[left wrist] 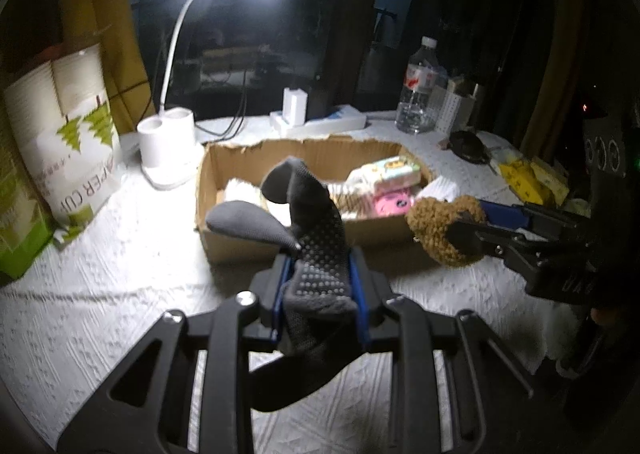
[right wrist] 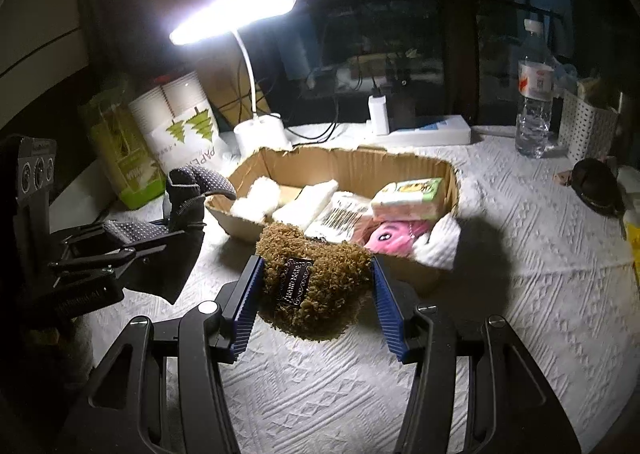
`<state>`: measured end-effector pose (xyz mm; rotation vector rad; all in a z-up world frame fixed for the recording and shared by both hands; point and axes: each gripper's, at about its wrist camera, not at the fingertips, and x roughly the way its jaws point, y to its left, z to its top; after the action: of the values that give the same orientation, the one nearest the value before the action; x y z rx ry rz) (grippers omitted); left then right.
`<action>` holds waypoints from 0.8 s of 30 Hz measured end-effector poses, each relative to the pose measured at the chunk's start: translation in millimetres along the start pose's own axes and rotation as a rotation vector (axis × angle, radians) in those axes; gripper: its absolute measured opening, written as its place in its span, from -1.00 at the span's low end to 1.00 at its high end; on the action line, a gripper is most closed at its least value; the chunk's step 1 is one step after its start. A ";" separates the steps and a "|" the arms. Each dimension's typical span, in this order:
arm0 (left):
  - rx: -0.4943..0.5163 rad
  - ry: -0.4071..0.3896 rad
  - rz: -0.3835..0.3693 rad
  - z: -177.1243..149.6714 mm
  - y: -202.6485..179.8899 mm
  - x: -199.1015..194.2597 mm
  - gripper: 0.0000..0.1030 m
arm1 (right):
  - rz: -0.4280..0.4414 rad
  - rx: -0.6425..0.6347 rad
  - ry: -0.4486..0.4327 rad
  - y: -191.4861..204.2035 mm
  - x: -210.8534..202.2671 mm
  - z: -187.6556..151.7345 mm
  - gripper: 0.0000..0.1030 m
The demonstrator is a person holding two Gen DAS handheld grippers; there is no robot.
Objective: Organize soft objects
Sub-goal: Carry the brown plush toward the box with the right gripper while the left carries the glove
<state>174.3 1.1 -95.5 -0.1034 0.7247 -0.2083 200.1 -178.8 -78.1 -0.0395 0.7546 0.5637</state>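
My left gripper [left wrist: 320,278] is shut on a grey sock with grip dots [left wrist: 316,250], held above the tablecloth in front of the cardboard box [left wrist: 240,250]. It also shows at the left of the right wrist view [right wrist: 132,242] with the sock [right wrist: 192,189]. My right gripper [right wrist: 316,290] is shut on a brown fuzzy plush [right wrist: 316,286] with a dark label, just before the box's near wall [right wrist: 412,274]. It also shows in the left wrist view [left wrist: 468,230] with the plush [left wrist: 440,230]. The box holds white soft items, tissue packs [right wrist: 408,197] and a pink toy [right wrist: 396,238].
A lit desk lamp [right wrist: 260,129] and a paper cup pack [right wrist: 180,129] stand behind the box at left. A power strip [right wrist: 432,131], a water bottle [right wrist: 534,93] and a white basket [right wrist: 588,129] stand at the back right. A dark object [right wrist: 596,185] lies right.
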 end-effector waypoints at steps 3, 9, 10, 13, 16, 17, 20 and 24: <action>0.009 -0.014 0.004 10.1 -2.5 -0.7 -0.45 | -0.004 -0.004 -0.005 -4.2 -2.9 5.1 0.08; 0.027 -0.042 0.017 29.7 -5.5 0.5 -0.46 | -0.007 -0.001 -0.032 -13.7 -8.3 15.0 0.08; 0.030 -0.045 0.019 32.9 -6.0 0.8 -0.46 | -0.008 0.000 -0.036 -15.9 -8.8 17.0 0.08; 0.041 -0.058 0.027 43.1 -7.0 3.1 -0.46 | -0.010 0.004 -0.046 -22.0 -9.8 21.0 0.08; 0.049 -0.065 0.032 50.9 -10.1 6.7 -0.46 | -0.011 0.008 -0.051 -28.0 -9.2 24.4 0.08; 0.052 -0.064 0.034 53.8 -10.7 9.3 -0.45 | -0.010 0.009 -0.052 -30.3 -8.6 25.8 0.08; 0.055 -0.062 0.040 59.6 -11.6 16.6 -0.45 | -0.009 0.013 -0.057 -36.1 -7.1 29.2 0.08; 0.051 -0.051 0.053 65.4 -9.3 29.5 -0.45 | -0.005 0.018 -0.060 -43.6 -2.3 33.6 0.08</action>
<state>238.0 -13.2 -64.3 -0.0410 0.6697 -0.1722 241.9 -209.3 -59.0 -0.0072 0.7007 0.5512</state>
